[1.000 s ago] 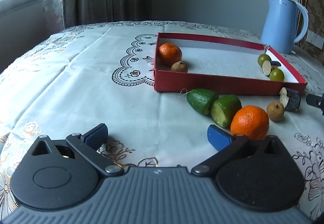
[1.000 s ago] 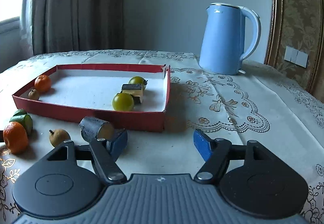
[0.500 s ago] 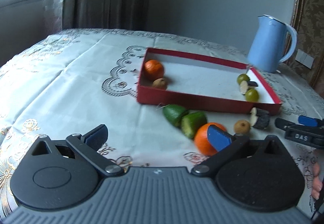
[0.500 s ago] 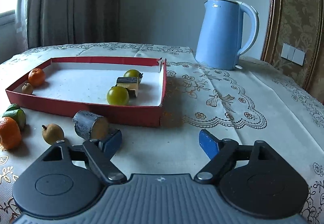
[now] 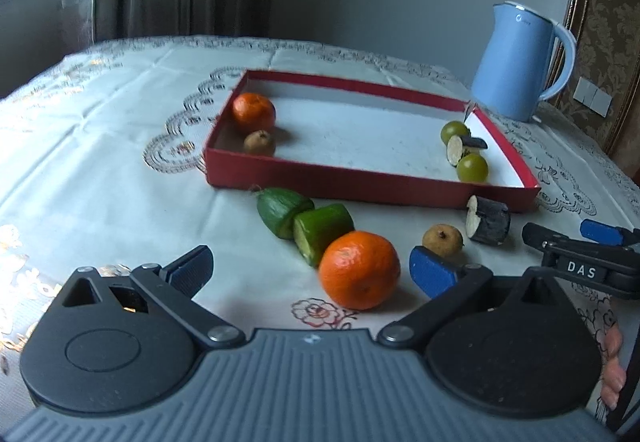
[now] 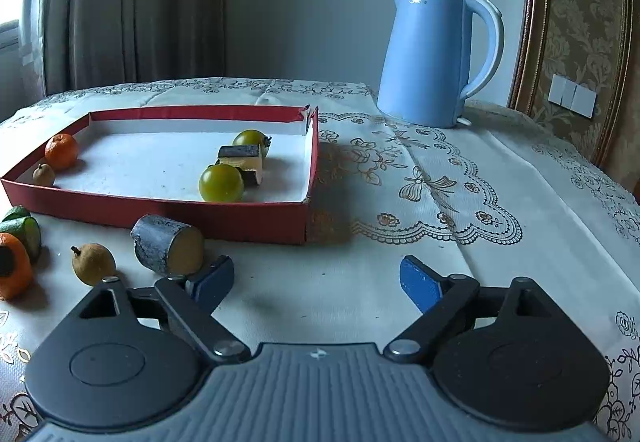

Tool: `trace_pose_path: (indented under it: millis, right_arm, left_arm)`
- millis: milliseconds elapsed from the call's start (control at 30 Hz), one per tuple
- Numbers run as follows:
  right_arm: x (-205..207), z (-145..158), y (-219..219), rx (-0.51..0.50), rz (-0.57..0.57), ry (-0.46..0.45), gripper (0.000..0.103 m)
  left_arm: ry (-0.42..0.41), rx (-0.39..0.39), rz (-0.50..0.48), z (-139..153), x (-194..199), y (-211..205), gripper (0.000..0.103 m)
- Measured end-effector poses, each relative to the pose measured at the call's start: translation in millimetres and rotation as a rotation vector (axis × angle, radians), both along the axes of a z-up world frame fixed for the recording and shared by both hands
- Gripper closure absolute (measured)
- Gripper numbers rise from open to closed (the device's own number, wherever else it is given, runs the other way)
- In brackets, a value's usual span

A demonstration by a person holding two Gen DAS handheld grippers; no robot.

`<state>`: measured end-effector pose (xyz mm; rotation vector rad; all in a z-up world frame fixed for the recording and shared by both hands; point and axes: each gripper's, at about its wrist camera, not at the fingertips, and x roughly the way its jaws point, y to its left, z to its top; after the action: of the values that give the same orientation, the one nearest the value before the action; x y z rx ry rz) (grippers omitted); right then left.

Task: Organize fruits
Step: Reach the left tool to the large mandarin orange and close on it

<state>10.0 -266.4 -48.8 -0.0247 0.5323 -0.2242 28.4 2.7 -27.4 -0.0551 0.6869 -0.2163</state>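
Holding two oranges' kin, red tray (image 6: 160,208) (orange (image 6: 61,151), green fruits (image 6: 221,183)), both claws apart, empty.

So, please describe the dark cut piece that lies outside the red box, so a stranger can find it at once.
Find the red box on the tablecloth; on the cloth by its near wall lie several fruits. The dark cut piece is a short cylinder on its side, beside a small brown fruit. Only it has blackish skin and a flat pale cut face.

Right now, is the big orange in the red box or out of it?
Out. The big orange lies on the tablecloth in front of the red box; a smaller orange is inside.
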Motion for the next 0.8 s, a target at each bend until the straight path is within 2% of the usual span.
trace_pose_path:
  millis: [167,300,433,800]
  right_arm:
    - [0.1,-0.1,-0.9,0.006,-0.001,0.001,0.01]
    - [0.1,0.1,-1.1,0.007,0.0,0.001,0.009]
    - [1.3,-0.4,-1.5,0.007,-0.003,0.009,0.003]
    - [1.7,-1.0,-2.8,0.013,-0.011,0.015,0.003]
  left_arm:
    - [0.037,0.01,0.025,-9.2,7.2,-4.4,0.0]
    - [0.025,0.038,0.031,-11.2,6.2,-8.1,0.0]
    - [0.017,0.057,0.037,-13.3,6.6,-11.0,0.0]
    - [-0.018,0.09,0.019,-14.0,0.9,-18.1,0.014]
